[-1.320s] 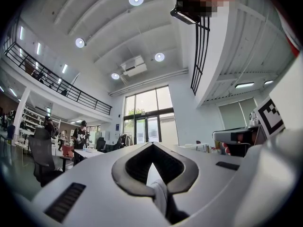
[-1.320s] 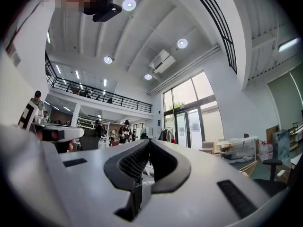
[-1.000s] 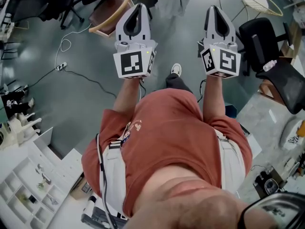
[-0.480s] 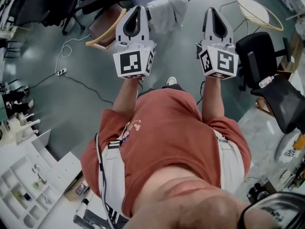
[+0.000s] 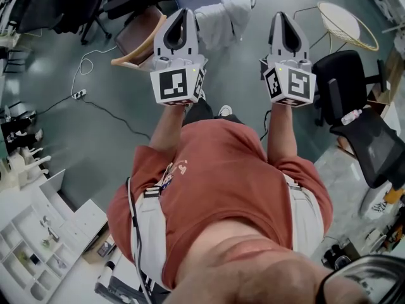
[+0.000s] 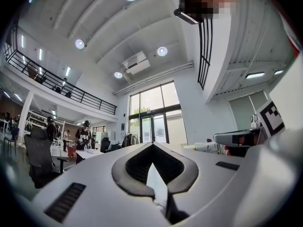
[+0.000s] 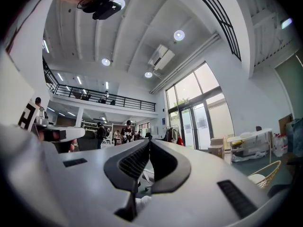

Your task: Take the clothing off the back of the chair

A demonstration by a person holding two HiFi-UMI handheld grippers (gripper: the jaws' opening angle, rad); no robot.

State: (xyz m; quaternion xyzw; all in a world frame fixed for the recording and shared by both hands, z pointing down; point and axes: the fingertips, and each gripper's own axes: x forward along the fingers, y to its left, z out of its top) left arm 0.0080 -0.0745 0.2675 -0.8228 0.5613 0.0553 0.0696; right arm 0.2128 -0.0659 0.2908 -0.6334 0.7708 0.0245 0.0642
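Note:
A pale grey garment (image 5: 223, 19) hangs over the back of a chair on the green floor, at the top middle of the head view. My left gripper (image 5: 184, 12) is held out level, just left of the garment in the picture and well short of it. My right gripper (image 5: 283, 16) is held out beside it, to the garment's right. Both are shut and hold nothing. In the left gripper view the left gripper (image 6: 152, 144) has its tips together, pointing across a tall hall. The right gripper (image 7: 149, 141) in its own view is closed the same way.
A wooden-framed chair (image 5: 135, 40) stands left of the garment. Black office chairs (image 5: 347, 81) and a wire basket chair (image 5: 347, 21) are at the right. A cable and power strip (image 5: 80, 94) lie on the floor at the left. White shelving (image 5: 38, 246) is at the lower left. People stand far off in the hall.
The garment and the chairs have slid down into fuller view as the person walks toward them. Both grippers stay shut and held out in front.

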